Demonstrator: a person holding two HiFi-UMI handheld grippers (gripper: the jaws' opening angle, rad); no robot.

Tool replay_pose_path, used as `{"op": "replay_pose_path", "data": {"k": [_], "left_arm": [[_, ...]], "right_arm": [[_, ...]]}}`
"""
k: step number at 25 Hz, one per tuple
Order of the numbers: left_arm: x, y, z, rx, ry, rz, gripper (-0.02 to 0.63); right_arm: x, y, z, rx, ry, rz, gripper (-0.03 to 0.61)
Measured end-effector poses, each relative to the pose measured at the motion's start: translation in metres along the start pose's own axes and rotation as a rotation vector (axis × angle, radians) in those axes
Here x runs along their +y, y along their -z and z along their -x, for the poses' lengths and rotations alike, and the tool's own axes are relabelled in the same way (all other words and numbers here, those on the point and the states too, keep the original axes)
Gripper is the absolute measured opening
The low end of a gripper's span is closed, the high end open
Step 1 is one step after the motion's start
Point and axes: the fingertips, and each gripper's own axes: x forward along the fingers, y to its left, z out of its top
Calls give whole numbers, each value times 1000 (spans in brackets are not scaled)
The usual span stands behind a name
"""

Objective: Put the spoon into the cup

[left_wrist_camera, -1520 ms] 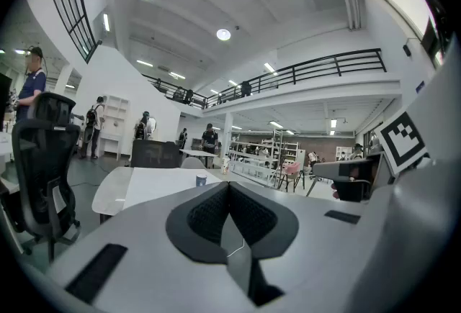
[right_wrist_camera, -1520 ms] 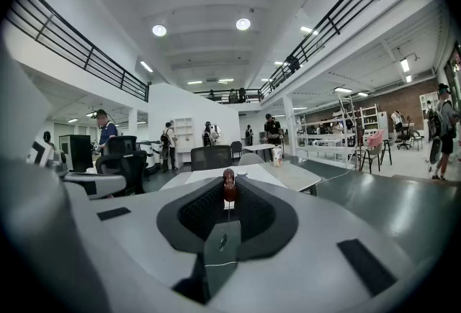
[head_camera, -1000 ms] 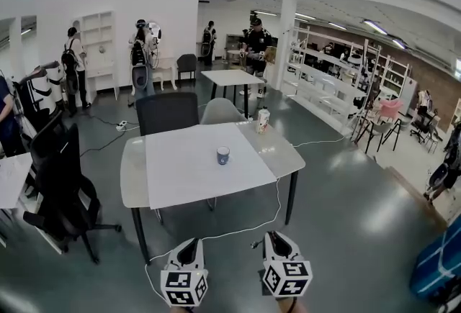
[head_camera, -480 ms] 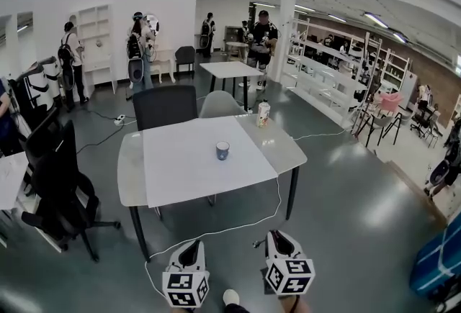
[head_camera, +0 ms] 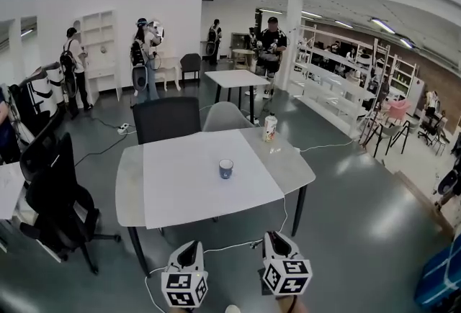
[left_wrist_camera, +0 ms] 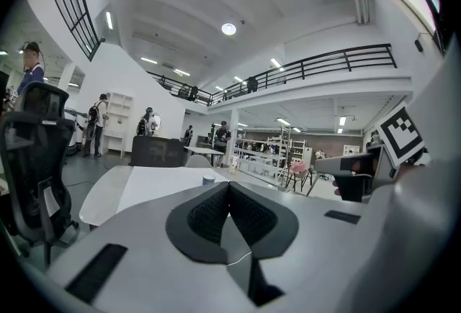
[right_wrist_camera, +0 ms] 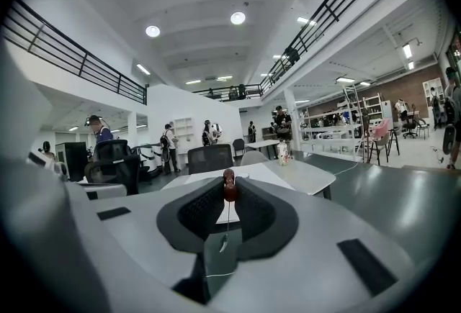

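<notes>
Spoon [right_wrist_camera: 229, 191] between jaws of right gripper [right_wrist_camera: 230, 182]

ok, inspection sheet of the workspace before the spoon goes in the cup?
Surface: table, grey top with a white sheet across the middle.
Job's things: blue cup upright on the sheet; spoon, only a red-brown end visible.
Clutter: bottle near the table's far right corner.
Grippers: left gripper shut, empty; right gripper shut on the spoon; both short of the table.
Cables: white cable hanging from table to floor.
Surroundings: dark chair at the far side; people standing beyond.
</notes>
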Motion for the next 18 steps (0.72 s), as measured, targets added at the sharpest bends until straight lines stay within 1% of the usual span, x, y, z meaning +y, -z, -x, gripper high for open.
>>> {"op": "replay_pose_path", "data": {"k": [9, 13, 18], "left_arm": [[6, -21, -78, -4, -14, -5, 18], [5, -26, -106, -3, -20, -2, 18], [6, -27, -130, 1, -39, 6, 18]], "right_arm": [[-33, -25, -72, -2, -19, -6, 64], [-49, -28, -97, 11, -30, -10, 64], [-63, -29, -120, 24, -46, -16, 64]]}}
